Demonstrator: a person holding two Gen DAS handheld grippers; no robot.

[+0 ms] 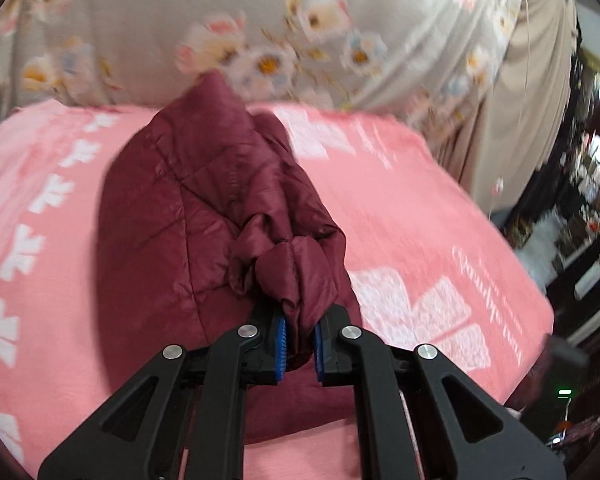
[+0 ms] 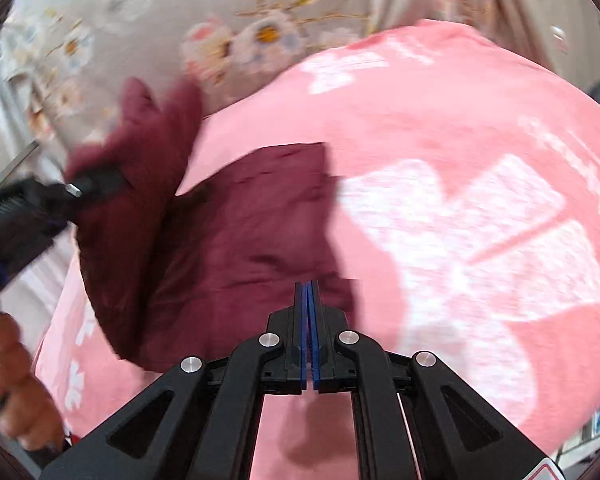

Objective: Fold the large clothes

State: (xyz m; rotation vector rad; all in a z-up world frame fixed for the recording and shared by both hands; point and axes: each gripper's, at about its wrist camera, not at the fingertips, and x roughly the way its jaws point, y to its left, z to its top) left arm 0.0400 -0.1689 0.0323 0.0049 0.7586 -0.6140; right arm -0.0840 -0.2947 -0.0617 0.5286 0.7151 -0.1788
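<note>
Jaws of your left gripper (image 1: 300, 340) pinch a bunched fold of the maroon quilted jacket (image 1: 188, 208) between the blue pads (image 1: 281, 340), lifting that part above the pink blanket (image 1: 420, 208) on the bed. Your right gripper (image 2: 310, 320) has its jaws pressed together with nothing between them, hovering over the jacket's lower part, which lies spread on the blanket. Behind the bed hangs a floral cloth (image 1: 260, 20). Your hand (image 2: 16, 384) shows at the right wrist view's left edge.
</note>
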